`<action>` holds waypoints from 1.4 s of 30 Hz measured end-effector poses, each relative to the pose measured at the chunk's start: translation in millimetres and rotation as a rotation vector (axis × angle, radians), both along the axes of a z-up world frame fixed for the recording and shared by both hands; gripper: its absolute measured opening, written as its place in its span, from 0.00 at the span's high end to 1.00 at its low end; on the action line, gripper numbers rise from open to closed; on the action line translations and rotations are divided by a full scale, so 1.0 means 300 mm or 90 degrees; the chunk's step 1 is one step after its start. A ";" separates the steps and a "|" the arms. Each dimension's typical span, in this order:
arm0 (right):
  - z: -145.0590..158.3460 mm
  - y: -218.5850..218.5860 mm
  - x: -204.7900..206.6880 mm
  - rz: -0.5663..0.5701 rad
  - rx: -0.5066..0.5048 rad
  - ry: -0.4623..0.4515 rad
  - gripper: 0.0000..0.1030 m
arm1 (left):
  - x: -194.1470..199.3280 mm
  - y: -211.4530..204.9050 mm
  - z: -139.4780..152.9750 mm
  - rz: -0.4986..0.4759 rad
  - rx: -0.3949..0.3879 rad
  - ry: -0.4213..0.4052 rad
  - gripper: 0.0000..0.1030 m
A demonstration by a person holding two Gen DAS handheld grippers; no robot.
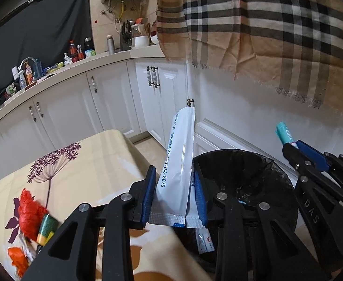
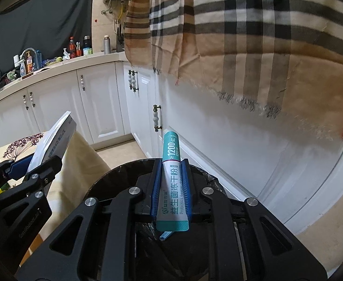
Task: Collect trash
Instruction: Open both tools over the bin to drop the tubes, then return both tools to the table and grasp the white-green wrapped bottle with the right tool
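Left claw is clamped on a white sachet with blue print, sachet standing up between the blue pads, tip leaning slightly right. It sits over the near-left rim of the black-lined trash bin, right at the table edge. Another small white packet shows below the claw, inside the bin by its near wall.

Right claw is clamped on a teal-and-white probiotics powder stick, stick pointing up and forward, bottom seal sticking out behind the pads. Bin directly beneath it. A pale blue bit is visible under the stick, can't tell what.

Both claws are near each other over the bin, left one toward the table side.

Floral tablecloth table left of the bin holds crumpled red-orange wrappers and a green-yellow wrapper at its near-left part. White cabinets behind; plaid cloth hangs upper right.
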State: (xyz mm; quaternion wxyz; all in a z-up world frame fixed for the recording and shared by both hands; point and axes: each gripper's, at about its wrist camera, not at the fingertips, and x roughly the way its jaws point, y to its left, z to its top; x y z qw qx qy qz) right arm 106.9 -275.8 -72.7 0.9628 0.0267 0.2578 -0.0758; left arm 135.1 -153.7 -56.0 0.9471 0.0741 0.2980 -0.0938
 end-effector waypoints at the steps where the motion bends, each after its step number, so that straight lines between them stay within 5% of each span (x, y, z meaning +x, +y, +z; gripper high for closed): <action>1: -0.006 -0.005 0.010 0.000 0.003 0.003 0.76 | 0.012 -0.009 -0.008 -0.002 0.004 0.004 0.67; 10: -0.013 -0.018 0.007 -0.015 0.010 0.002 0.69 | 0.029 0.010 -0.018 0.023 0.001 0.013 0.45; 22: 0.036 0.056 -0.087 0.008 0.008 -0.001 0.68 | -0.070 0.120 0.048 0.043 -0.013 0.000 0.38; 42: 0.039 0.537 -0.223 0.193 0.011 0.038 0.48 | -0.374 0.703 0.050 0.253 -0.007 0.012 0.29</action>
